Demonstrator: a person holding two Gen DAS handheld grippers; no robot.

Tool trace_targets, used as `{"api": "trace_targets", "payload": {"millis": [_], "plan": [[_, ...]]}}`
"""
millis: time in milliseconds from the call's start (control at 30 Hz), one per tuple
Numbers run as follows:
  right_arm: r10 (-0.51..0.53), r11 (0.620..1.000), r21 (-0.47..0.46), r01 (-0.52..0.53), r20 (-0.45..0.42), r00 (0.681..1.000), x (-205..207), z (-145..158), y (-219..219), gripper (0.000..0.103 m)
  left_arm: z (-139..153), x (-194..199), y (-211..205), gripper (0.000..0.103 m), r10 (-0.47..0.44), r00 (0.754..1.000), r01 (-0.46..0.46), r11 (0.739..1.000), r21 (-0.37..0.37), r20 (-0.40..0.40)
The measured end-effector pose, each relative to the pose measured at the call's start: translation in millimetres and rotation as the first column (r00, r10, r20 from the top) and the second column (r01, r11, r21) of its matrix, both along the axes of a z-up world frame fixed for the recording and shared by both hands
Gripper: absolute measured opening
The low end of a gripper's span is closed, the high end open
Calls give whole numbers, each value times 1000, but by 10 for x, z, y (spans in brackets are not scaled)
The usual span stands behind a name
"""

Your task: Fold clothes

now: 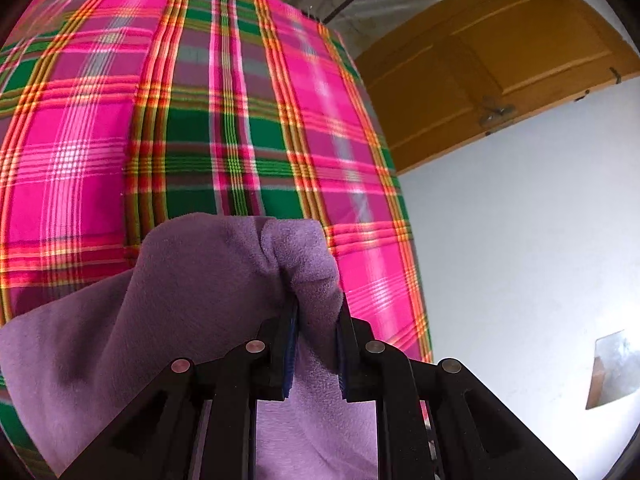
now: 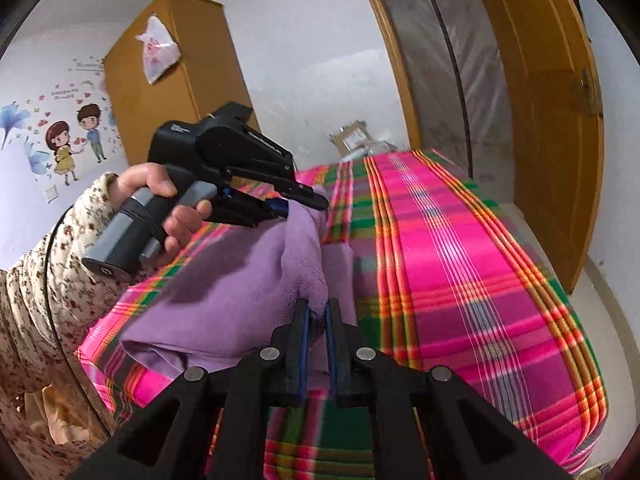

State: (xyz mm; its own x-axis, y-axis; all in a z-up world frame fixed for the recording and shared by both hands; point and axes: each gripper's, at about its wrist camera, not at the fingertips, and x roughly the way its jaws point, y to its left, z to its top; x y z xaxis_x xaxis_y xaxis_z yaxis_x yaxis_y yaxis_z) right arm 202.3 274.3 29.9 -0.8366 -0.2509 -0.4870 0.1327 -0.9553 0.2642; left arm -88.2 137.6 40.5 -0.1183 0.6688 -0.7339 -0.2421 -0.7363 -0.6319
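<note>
Both grippers pinch one purple fleece garment [image 2: 224, 280] by its edge: the left gripper [image 1: 316, 316] has a bunched corner clamped between its pads, and the right gripper [image 2: 316, 320] is pressed tight on another fold of the same edge. The rest of the cloth trails over the plaid-covered bed [image 2: 460, 260]. To fold it well, I'd say keep the two corners level, hold the edge taut between them, and lay it down square on the bed without letting the bunched fabric twist.
</note>
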Motion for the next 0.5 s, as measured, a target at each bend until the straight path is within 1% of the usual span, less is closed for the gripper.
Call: {"api": "trace_targets", "payload": {"millis": [67, 200, 267, 300, 500], "plan": [[-3, 1000, -7, 3, 20, 1000, -25, -61, 40, 8, -24, -8, 7, 18, -1, 1000, 1, 1000, -4, 5], [-5, 1000, -16, 6, 54, 999, -59, -146, 78, 8, 69, 33, -26, 18, -15, 999, 15, 1000, -16, -30], [-6, 1000, -18, 8, 69, 998, -58, -184, 87, 8, 122, 81, -88, 21, -13, 999, 12, 1000, -24, -49], [-7, 1000, -13, 8, 73, 997, -55, -195, 84, 8, 143, 105, -114, 24, -9, 998, 7, 1000, -25, -61], [-22, 1000, -9, 23, 96, 995, -4, -233, 107, 8, 310, 320, -403, 24, 11, 986, -20, 998, -55, -164]]}}
